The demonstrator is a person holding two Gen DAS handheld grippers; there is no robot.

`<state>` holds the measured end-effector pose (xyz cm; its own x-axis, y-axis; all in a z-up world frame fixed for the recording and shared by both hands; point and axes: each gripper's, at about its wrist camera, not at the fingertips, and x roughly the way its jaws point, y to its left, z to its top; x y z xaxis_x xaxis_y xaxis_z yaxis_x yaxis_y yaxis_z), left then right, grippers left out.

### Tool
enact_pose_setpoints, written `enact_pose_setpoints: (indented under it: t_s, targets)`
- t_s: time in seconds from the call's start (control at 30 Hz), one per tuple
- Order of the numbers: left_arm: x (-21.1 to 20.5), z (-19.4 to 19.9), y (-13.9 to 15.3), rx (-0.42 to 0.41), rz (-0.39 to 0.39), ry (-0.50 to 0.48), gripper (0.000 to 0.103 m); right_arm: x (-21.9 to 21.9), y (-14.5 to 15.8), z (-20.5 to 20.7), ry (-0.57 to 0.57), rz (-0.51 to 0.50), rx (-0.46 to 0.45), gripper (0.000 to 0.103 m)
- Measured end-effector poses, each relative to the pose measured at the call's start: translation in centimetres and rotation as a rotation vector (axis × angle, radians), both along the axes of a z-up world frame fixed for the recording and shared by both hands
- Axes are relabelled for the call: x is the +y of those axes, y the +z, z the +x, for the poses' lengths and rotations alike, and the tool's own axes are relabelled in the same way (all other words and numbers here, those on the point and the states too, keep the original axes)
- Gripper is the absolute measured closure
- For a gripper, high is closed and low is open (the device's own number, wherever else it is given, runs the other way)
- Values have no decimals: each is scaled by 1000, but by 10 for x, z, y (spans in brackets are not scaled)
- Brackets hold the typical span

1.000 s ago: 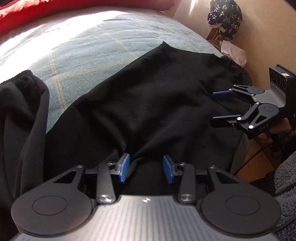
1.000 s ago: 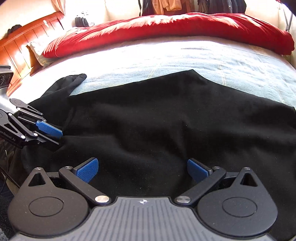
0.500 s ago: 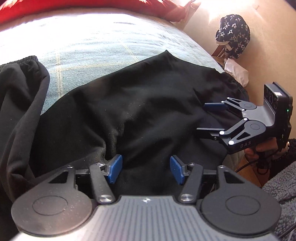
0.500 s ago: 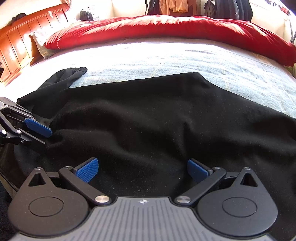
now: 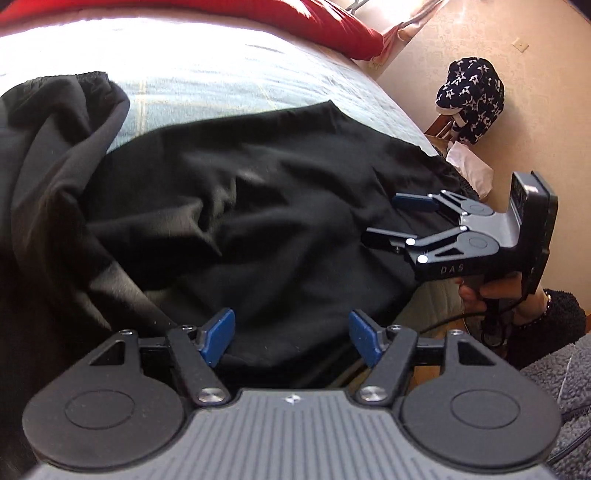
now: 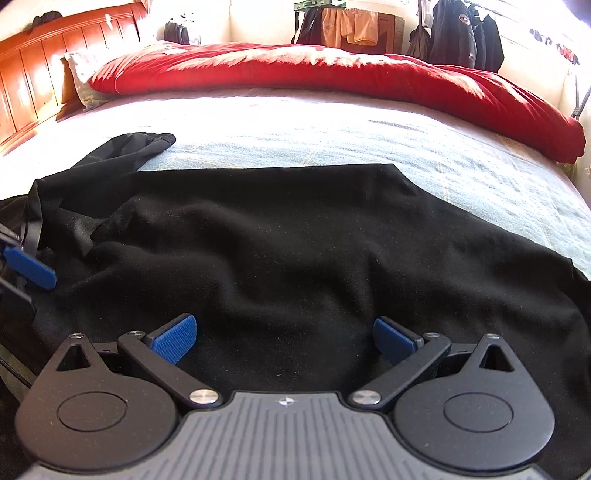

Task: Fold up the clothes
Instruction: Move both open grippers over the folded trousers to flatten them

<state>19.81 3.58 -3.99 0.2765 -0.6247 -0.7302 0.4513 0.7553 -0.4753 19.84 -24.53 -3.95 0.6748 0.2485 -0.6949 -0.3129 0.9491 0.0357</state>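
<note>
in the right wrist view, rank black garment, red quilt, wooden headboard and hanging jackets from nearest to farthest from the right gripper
1. black garment, directly under the right gripper
2. red quilt, across the bed's far side
3. wooden headboard at far left and hanging jackets at upper right: too close to call

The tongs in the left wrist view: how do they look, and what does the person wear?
Both tongs, left and right, have black linkage arms with blue ribbed pads; the right body is marked "DAS". A dark fleecy sleeve and a thin cable show.

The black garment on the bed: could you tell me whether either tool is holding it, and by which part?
Nothing is held: the left tool and right tool are both open over the black garment, pads apart.
</note>
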Motion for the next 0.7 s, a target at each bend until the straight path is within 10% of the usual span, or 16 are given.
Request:
enact_pose_setpoints:
  t_s: [0.37, 0.7]
  targets:
    - [51, -78, 11, -307, -124, 275, 26, 62, 19, -46, 387, 45, -195, 16]
    - [97, -105, -18, -245, -229, 494, 23, 115, 9, -63, 516, 171, -114, 11]
